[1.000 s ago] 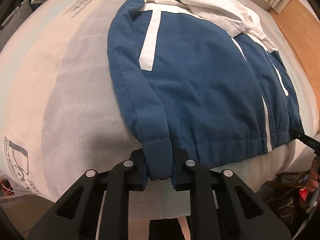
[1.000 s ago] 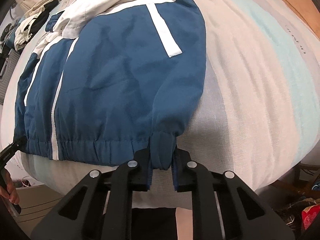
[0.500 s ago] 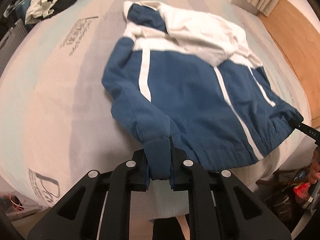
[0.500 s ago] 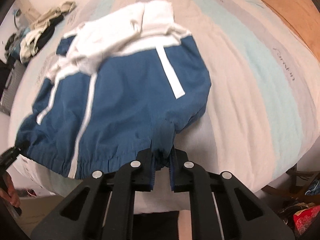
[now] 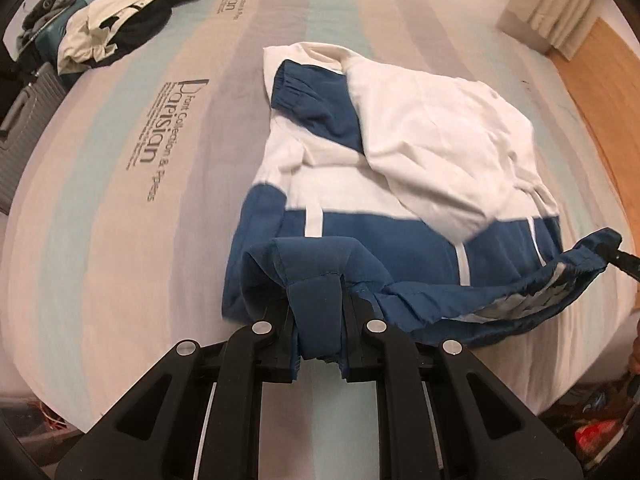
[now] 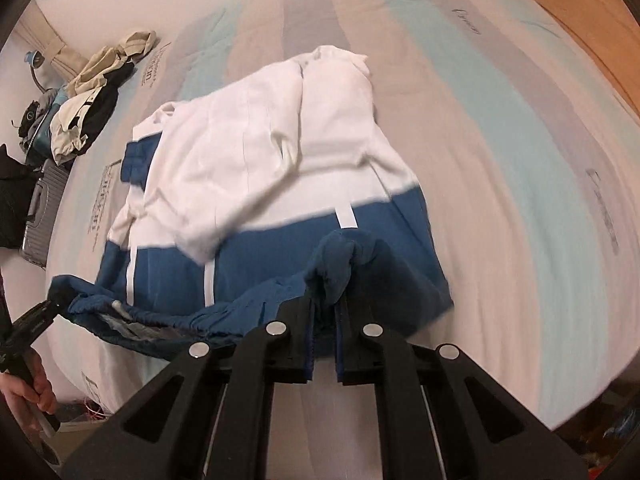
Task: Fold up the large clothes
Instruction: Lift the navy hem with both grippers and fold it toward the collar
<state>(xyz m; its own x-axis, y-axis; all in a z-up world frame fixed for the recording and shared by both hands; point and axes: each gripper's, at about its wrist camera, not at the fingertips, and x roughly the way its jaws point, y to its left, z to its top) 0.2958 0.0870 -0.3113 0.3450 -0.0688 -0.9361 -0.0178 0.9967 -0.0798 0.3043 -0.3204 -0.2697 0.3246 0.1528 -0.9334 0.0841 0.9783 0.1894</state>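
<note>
Striped bed fills both views, clothes pile at 10 o'clock. Jacket lies mid-bed, hem lifted off the sheet. Left gripper pinches a blue cuff; right gripper, jaws just closing, clamps the other cuff at 6 o'clock.

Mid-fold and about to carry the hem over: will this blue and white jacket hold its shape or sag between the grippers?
Probably sags: the jacket hem droops between the left gripper and right gripper. Thin fabric bunches at both clamps, so it likely drapes limply. It seems light.
</note>
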